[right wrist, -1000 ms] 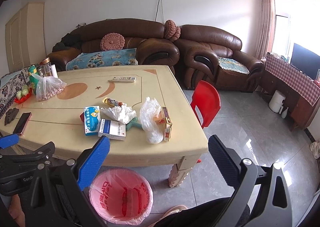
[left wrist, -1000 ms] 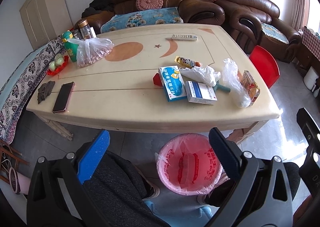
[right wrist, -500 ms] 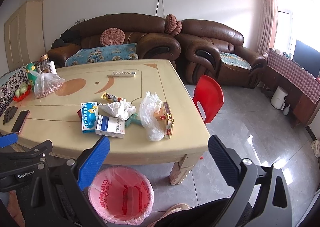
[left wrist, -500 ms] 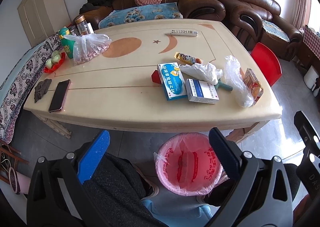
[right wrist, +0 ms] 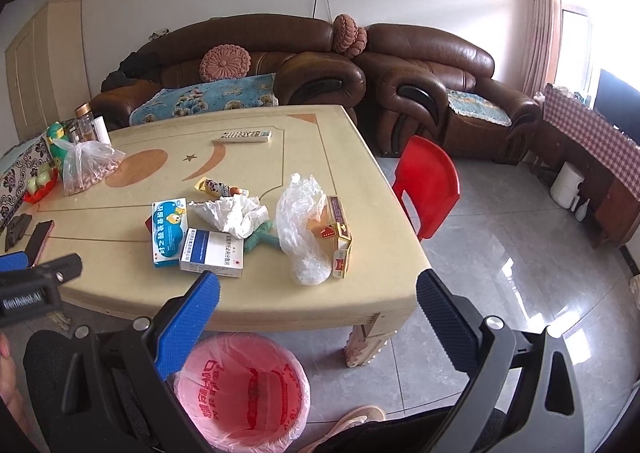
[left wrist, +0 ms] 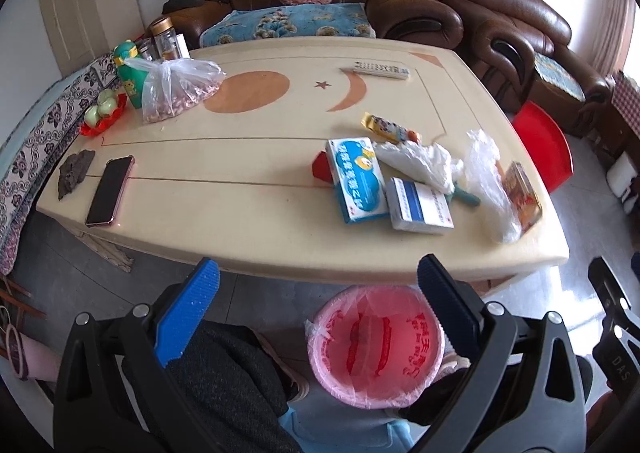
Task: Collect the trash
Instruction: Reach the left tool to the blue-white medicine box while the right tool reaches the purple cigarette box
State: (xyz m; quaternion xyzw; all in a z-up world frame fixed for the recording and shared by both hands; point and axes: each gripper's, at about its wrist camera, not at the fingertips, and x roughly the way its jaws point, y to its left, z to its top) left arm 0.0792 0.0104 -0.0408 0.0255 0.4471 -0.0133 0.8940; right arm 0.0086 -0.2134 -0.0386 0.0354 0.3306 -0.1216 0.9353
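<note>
Table [left wrist: 248, 221] bearing the trash cluster at its right end, seen closer than a second ago as both grippers advance; collection not yet begun. Pink-lined bin [left wrist: 376, 345] on the floor below. Clear bag [right wrist: 300, 229], crumpled tissue [right wrist: 236, 213], medicine boxes [right wrist: 188, 241]. Left gripper [left wrist: 318, 285] and right gripper [right wrist: 318, 285]: jaws spread wide, holding nothing

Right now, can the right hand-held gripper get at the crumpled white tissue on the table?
Probably yes: the right hand-held gripper is open and empty, and the crumpled white tissue lies uncovered, though boxes sit in front.
</note>
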